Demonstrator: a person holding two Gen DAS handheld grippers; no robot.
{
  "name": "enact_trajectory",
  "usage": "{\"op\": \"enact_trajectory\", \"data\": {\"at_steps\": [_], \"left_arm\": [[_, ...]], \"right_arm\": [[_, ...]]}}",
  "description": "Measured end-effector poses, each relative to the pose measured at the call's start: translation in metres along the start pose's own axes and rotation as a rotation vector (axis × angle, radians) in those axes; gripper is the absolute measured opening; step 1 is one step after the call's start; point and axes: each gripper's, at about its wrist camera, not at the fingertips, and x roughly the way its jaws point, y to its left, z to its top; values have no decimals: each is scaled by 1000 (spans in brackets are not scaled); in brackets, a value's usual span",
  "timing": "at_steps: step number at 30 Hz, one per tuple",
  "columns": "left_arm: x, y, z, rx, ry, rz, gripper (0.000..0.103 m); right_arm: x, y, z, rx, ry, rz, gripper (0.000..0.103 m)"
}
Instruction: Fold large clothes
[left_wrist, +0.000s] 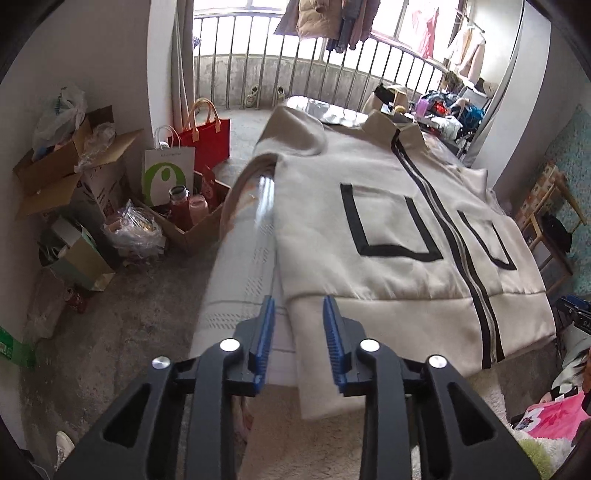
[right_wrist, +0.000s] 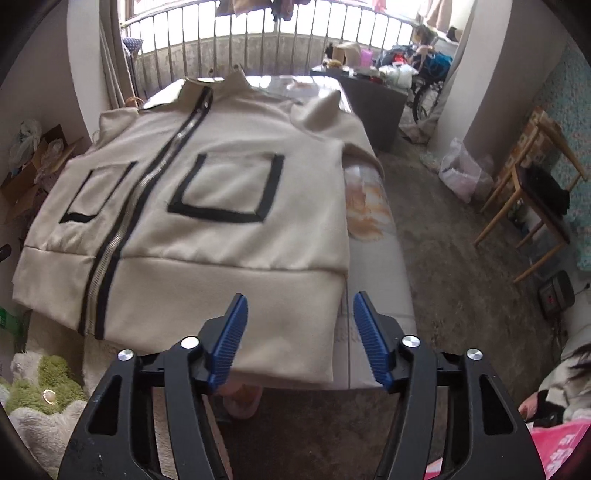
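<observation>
The cream jacket (right_wrist: 207, 206) lies flat, zip up, along the table (right_wrist: 373, 266) — hem nearest me. My left gripper (left_wrist: 298, 319) and right gripper (right_wrist: 300, 325) hover part-open and empty above the hem corners, ready for a fold.

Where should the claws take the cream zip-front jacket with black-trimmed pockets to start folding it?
Probably at the wide bottom hem band of the cream zip-front jacket, one corner per claw, coming from the near table edge: both hem corners overhang that edge, so a finger can slide under.
</observation>
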Motion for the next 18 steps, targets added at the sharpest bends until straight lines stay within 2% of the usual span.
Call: {"op": "enact_trajectory", "data": {"at_steps": [4, 5, 6, 7, 9, 11, 13, 16, 18], "left_arm": [[4, 32, 24, -112, -41, 0, 52], [9, 44, 32, -159, -40, -6, 53], [16, 56, 40, -216, -45, -33, 57], [24, 68, 48, -271, -44, -64, 64], [47, 95, 64, -384, -22, -117, 67], [76, 120, 74, -491, 30, -178, 72], [115, 152, 77, -659, 121, -281, 72], [176, 189, 64, -931, 272, -475, 73], [208, 202, 51, -1069, 348, -554, 75]], "right_arm": [[-8, 42, 30, -68, -71, 106, 75], [-3, 56, 39, -83, -76, 146, 77], [5, 72, 50, -101, -73, 188, 78], [13, 88, 59, -123, -66, 221, 79], [30, 122, 76, -176, -60, 263, 79], [44, 155, 88, -230, -59, 308, 79], [59, 185, 99, -274, -39, 332, 79], [82, 220, 109, -326, 0, 357, 79], [95, 238, 112, -362, 26, 362, 79]]}}
